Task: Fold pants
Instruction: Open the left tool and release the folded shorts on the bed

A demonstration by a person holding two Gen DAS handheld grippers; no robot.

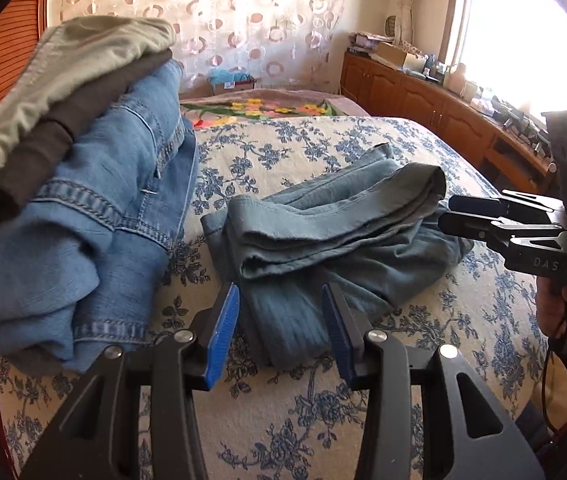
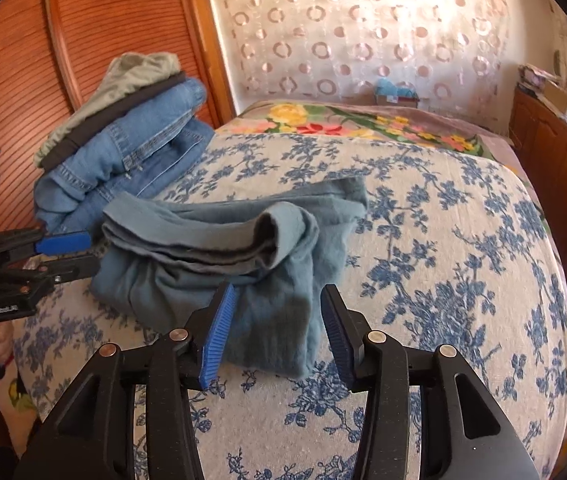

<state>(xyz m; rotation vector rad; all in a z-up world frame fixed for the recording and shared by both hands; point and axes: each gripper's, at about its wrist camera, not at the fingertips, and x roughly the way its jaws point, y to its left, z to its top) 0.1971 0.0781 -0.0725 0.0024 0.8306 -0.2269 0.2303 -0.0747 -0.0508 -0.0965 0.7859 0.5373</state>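
Teal-grey pants (image 1: 323, 220) (image 2: 211, 248) lie folded into a loose bundle on the bed's blue floral cover (image 1: 283, 420) (image 2: 443, 280), with a doubled band of cloth on top. In the left wrist view my left gripper (image 1: 279, 296) stands open over the bundle's near end, its blue pads apart from the cloth. My right gripper (image 2: 279, 292) is open too, hovering at the bundle's near corner without pressing it. From opposite sides, the right gripper (image 1: 447, 212) and the left gripper (image 2: 83, 252) point at the pants' ends.
A stack of folded clothes, blue jeans (image 1: 103, 220) (image 2: 131, 156) under a dark and a pale green garment, sits on the bed's left side. A wooden wardrobe door (image 2: 23, 60) stands behind it. A cluttered wooden cabinet (image 1: 423, 108) runs under the window.
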